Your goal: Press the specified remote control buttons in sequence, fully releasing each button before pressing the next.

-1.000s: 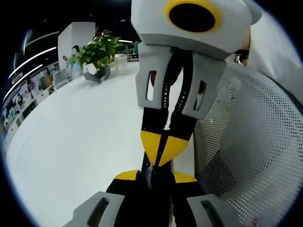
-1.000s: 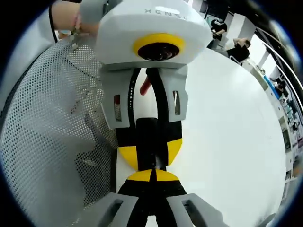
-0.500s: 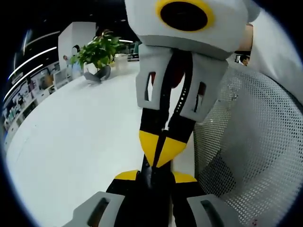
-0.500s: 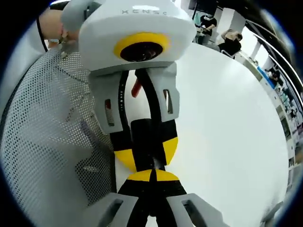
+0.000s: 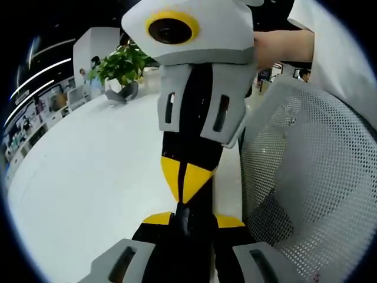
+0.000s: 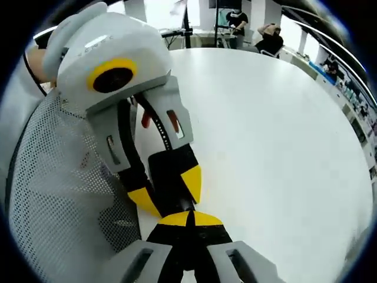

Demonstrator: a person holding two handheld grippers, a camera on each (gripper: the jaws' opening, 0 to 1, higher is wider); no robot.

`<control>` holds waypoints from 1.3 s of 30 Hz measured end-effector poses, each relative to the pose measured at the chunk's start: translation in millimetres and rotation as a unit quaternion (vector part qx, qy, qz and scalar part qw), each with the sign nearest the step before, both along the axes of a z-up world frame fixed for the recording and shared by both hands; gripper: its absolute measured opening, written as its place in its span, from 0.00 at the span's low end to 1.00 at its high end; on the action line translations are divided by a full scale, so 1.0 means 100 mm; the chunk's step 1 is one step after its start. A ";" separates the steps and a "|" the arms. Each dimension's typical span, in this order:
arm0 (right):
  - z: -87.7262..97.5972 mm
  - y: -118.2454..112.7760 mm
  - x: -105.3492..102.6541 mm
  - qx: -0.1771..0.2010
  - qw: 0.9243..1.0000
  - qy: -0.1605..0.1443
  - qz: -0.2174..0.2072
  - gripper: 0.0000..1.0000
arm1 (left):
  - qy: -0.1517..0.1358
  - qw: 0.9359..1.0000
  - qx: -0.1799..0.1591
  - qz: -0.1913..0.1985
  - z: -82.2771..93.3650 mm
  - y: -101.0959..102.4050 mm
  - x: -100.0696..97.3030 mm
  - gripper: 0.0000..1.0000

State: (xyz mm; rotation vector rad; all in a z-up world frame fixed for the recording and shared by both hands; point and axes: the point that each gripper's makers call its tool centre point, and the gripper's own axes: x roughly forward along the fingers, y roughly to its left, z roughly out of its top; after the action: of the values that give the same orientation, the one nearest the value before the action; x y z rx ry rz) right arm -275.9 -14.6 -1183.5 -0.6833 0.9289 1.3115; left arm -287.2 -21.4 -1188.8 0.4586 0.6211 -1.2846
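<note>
The right tongs (image 6: 189,218) are seen pressed together, their yellow tips meeting along a thin seam. The left tongs (image 5: 191,219) are seen with yellow tips set narrowly apart and a dark shape (image 5: 188,221) lodged between them. Whether that shape is gripped, or is the remote control, cannot be told, so the remote's heading and long axis cannot be given either.

In the left gripper view the right tongs are pointed down from 12 o'clock, tip to tip with the left ones. They are carried by a hand (image 5: 277,47) reaching in from 1 o'clock, with a white sleeve (image 5: 341,53) behind it. In the right gripper view the left tongs are angled in from 10 o'clock, their tips just beside the right tips.

Both pairs are held over a white surface (image 6: 283,147). A white mesh chair back (image 5: 312,177) is found at 3 o'clock in the left gripper view, and a potted plant (image 5: 121,65) on the surface at 11 o'clock.
</note>
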 end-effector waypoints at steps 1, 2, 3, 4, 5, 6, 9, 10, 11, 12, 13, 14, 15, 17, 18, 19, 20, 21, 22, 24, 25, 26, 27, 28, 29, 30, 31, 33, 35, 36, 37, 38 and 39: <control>0.00 0.01 -0.01 -0.001 1.000 0.002 0.004 0.00 | 0.000 1.000 0.000 -0.001 0.00 0.00 0.00 0.25; 0.00 0.02 0.00 -0.004 1.000 0.006 0.006 0.00 | 0.000 1.000 0.000 -0.001 0.00 0.00 0.00 0.25; 0.00 0.02 0.00 -0.004 1.000 0.008 0.008 0.00 | 0.001 1.000 0.000 -0.002 0.00 0.00 0.00 0.25; 0.00 0.02 0.01 -0.003 1.000 0.012 0.009 0.00 | 0.001 1.000 0.000 -0.003 0.00 0.00 0.00 0.25; 0.00 0.02 0.01 -0.003 1.000 0.016 0.009 0.00 | 0.001 1.000 0.000 -0.003 0.00 0.00 0.00 0.25; 0.00 0.01 0.01 -0.001 1.000 0.020 0.006 0.00 | 0.001 1.000 0.000 -0.003 0.00 0.00 0.00 0.25; 0.01 0.00 0.01 0.006 1.000 0.027 -0.008 0.00 | 0.001 1.000 0.000 -0.004 0.00 0.00 0.00 0.25; 0.00 -0.01 0.01 0.004 1.000 0.026 -0.008 0.00 | 0.001 1.000 0.000 -0.004 0.00 0.00 0.01 0.25; 0.00 -0.03 0.02 0.003 1.000 0.023 -0.011 0.00 | 0.001 1.000 0.000 -0.004 0.00 0.00 0.01 0.25; -0.01 -0.05 0.03 0.001 1.000 0.024 -0.015 0.00 | 0.001 1.000 0.000 -0.004 0.00 0.00 0.01 0.25; 0.00 -0.05 0.04 0.002 0.999 0.027 -0.018 0.00 | 0.001 1.000 0.000 -0.004 0.00 0.00 0.01 0.25; 0.00 -0.06 0.04 0.003 0.999 0.029 -0.020 0.00 | 0.001 1.000 -0.001 -0.004 0.00 0.00 0.01 0.25; -0.01 -0.06 0.04 0.001 0.999 0.029 -0.021 0.00 | 0.001 1.000 -0.001 -0.004 0.00 0.00 0.01 0.25; -0.01 -0.07 0.05 0.000 0.999 0.030 -0.021 0.00 | 0.001 1.000 -0.001 -0.004 0.00 0.00 0.00 0.25; -0.01 -0.07 0.05 -0.001 0.999 0.033 -0.023 0.00 | 0.001 1.000 -0.001 -0.004 0.00 0.00 0.00 0.25; 0.00 -0.07 0.05 -0.001 0.999 0.034 -0.022 0.00 | 0.001 1.000 -0.001 -0.004 0.00 0.00 0.00 0.25; 0.00 -0.07 0.03 -0.002 0.999 0.038 -0.020 0.00 | 0.001 1.000 -0.001 -0.004 0.01 0.00 0.00 0.25; 0.01 -0.06 0.01 -0.001 0.999 0.044 -0.017 0.00 | 0.001 1.000 -0.002 -0.004 0.01 0.00 0.00 0.25; 0.02 -0.05 -0.01 0.003 0.999 0.049 -0.014 0.00 | 0.001 1.000 -0.002 -0.003 0.01 0.00 0.00 0.25; 0.05 0.00 -0.02 0.012 0.999 0.044 -0.007 0.00 | 0.001 1.000 -0.003 -0.003 0.01 0.00 0.00 0.25; 0.05 0.02 -0.03 0.013 0.999 0.042 -0.004 0.00 | 0.001 1.000 -0.003 -0.003 0.00 0.00 0.00 0.25; 0.05 0.03 -0.03 0.009 0.999 0.041 0.000 0.00 | 0.001 1.000 -0.003 -0.003 0.00 0.00 0.00 0.25; 0.03 0.03 -0.02 0.003 0.999 0.040 0.004 0.00 | 0.001 1.000 -0.004 -0.003 0.01 0.00 0.00 0.25; -0.01 0.00 -0.02 -0.015 0.999 0.037 0.013 0.00 | 0.001 1.000 -0.004 -0.003 0.01 0.00 0.00 0.25; -0.01 0.04 -0.01 -0.012 0.999 0.030 0.017 0.00 | 0.001 1.000 -0.004 -0.002 0.01 0.00 0.00 0.25; -0.02 0.03 -0.02 -0.020 0.999 0.031 0.017 0.00 | 0.001 1.000 -0.004 -0.002 0.01 0.00 0.01 0.25; -0.01 0.02 -0.02 -0.030 0.999 0.025 0.026 0.00 | 0.001 1.000 -0.004 -0.002 0.01 0.00 0.01 0.25; -0.02 0.02 -0.02 -0.049 0.998 0.016 0.039 0.00 | 0.001 1.000 -0.005 -0.002 0.01 0.00 0.01 0.25; -0.02 0.03 -0.01 -0.066 0.997 0.008 0.047 0.00 | 0.001 1.000 -0.005 -0.002 0.01 0.00 0.01 0.25; -0.04 0.04 0.00 -0.076 0.996 0.002 0.045 0.00 | 0.001 1.000 -0.005 -0.002 0.01 0.00 0.01 0.25; -0.05 0.05 0.01 -0.090 0.995 -0.007 0.053 0.00 | 0.000 1.000 -0.006 -0.002 0.01 0.00 0.01 0.25; -0.05 0.05 0.00 -0.099 0.994 -0.007 0.055 0.00 | 0.000 1.000 -0.006 -0.002 0.01 0.00 0.01 0.25; -0.05 0.05 0.00 -0.107 0.992 -0.011 0.062 0.00 | 0.000 1.000 -0.006 -0.002 0.00 0.00 0.01 0.25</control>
State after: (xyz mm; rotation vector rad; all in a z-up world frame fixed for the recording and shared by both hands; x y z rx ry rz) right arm -276.2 -9.6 -1188.5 -0.9318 1.0321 1.3209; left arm -286.3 -21.5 -1188.4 0.4492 0.6130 -1.2915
